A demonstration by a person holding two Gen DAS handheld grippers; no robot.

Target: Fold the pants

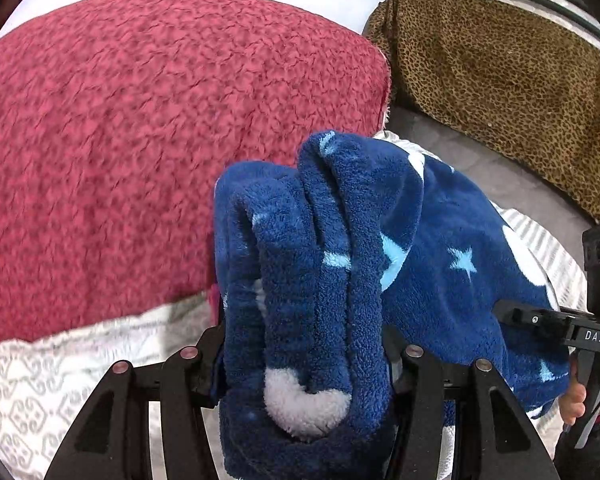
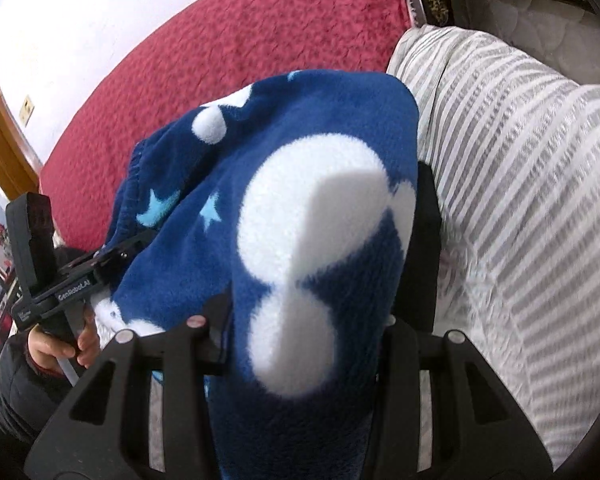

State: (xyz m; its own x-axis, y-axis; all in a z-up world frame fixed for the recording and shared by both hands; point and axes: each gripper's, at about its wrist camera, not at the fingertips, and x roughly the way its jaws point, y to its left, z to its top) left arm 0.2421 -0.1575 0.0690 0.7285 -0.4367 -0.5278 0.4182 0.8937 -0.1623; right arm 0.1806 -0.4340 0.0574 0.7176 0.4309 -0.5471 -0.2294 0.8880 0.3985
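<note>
The pants (image 1: 332, 264) are dark blue fleece with light blue stars and white blobs. In the left wrist view a thick folded bunch of them fills the gap between the jaws of my left gripper (image 1: 304, 320), which is shut on it. The rest hangs off to the right, where my right gripper (image 1: 512, 316) bites the far edge. In the right wrist view the pants (image 2: 312, 240) drape over and between the jaws of my right gripper (image 2: 320, 280), which is shut on the cloth. My left gripper (image 2: 116, 256) holds the elastic waistband at the left. Both sets of fingertips are hidden under the fleece.
A red textured blanket (image 1: 140, 120) covers the bed behind. Leopard-print cloth (image 1: 500, 80) lies at the back right by dark bed rails. Grey-and-white striped bedding (image 2: 520, 200) is on the right, a patterned white cover (image 1: 40, 392) below. A hand (image 2: 60, 344) grips the left tool.
</note>
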